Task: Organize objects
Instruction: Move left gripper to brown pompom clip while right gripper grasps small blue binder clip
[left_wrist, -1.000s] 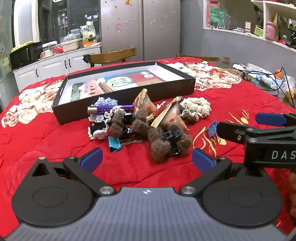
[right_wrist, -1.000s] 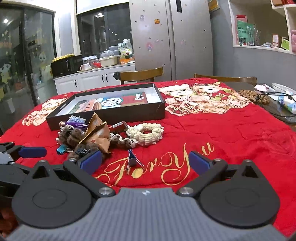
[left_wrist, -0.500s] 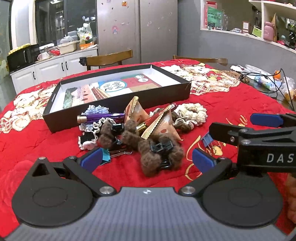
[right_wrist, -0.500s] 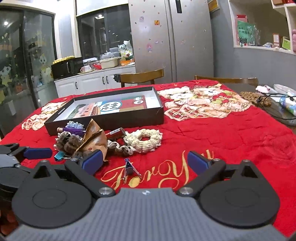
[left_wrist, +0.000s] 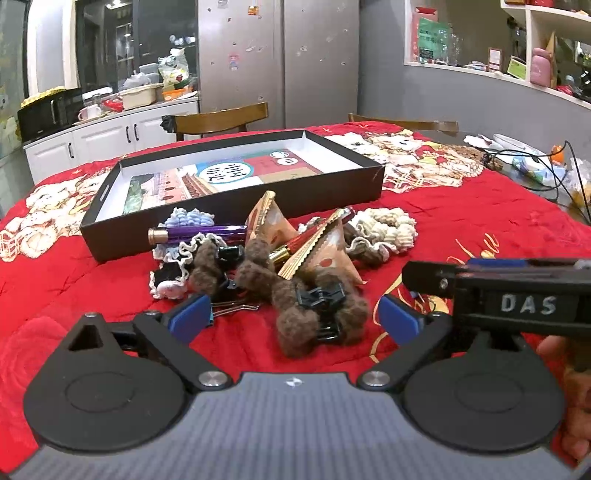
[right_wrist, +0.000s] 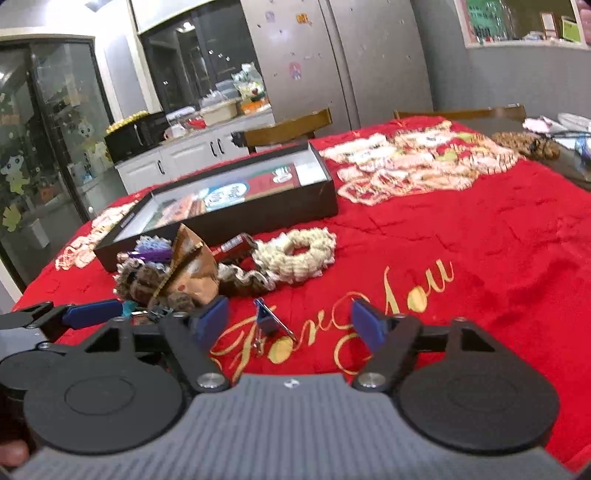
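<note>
Both grippers are tipped down toward the red tablecloth, side by side. Left gripper has its jaws wide and closing a bit, with the brown fuzzy hair clip sitting between the blue pads, not pinched. Right gripper is closing too, jaws apart, a small blue binder clip lying on the cloth between them, untouched as far as I can see. Using the black tray as the landmark: the pile of scrunchies, clips and paper pouches sits just in front of it, and the cream scrunchie lies at the pile's right end.
</note>
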